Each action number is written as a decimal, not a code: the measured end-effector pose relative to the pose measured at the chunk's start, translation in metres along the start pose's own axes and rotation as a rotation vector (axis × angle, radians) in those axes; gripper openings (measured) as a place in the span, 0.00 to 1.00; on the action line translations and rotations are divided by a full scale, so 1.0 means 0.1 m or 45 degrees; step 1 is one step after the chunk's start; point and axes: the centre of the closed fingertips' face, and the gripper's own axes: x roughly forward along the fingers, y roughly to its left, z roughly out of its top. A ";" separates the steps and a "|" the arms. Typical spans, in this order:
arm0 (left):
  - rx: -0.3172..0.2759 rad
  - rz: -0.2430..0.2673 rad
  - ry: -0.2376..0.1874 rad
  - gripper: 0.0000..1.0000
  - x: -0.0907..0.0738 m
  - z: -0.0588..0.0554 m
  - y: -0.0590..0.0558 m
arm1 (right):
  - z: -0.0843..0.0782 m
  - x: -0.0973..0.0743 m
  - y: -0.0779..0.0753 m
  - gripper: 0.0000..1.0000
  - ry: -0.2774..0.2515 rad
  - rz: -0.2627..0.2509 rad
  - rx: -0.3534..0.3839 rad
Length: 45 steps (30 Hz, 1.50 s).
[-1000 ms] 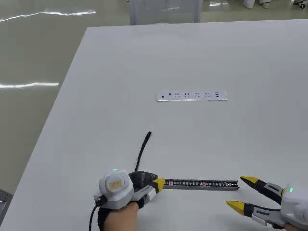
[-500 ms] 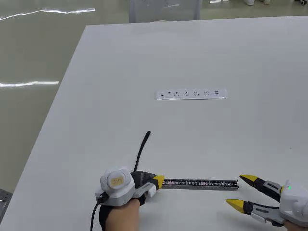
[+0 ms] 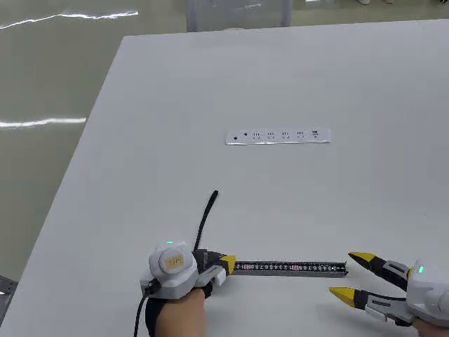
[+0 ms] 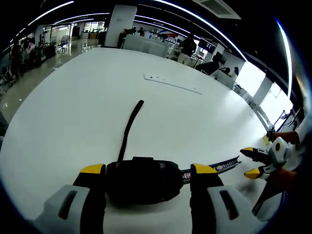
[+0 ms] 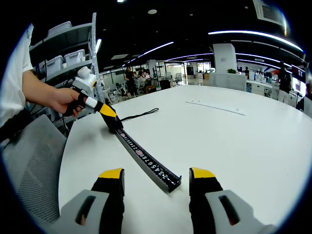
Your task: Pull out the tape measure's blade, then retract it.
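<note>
White table point(image 3: 175, 105), open office behind | left tongs point(image 4: 148, 169) clamped on the tape measure point(image 4: 141, 181) by its case; right tongs point(image 5: 157, 172) open, holding nothing | blade point(image 5: 146, 163) lies drawn out flat, hook end between the right tips, just short of them | retract looks next — hold case steady, let blade run back straight and slow.

A wide white table point(image 3: 316, 70) stretches away, with a long white power strip point(image 3: 277, 136) and its row of sockets lying flat near the middle. Left of the table is a glossy pale green floor point(image 3: 49, 84) streaked with reflected light. In the right gripper view a grey mesh chair point(image 5: 29, 170) stands by the table edge, a metal shelf rack point(image 5: 92, 34) holds pale storage bins point(image 5: 78, 57), and people point(image 5: 130, 77) stand far back under ceiling light strips point(image 5: 243, 33).
</note>
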 end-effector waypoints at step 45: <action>0.051 0.037 0.032 0.63 0.05 -0.02 0.05 | -0.17 0.10 -0.15 0.41 0.073 0.085 -0.061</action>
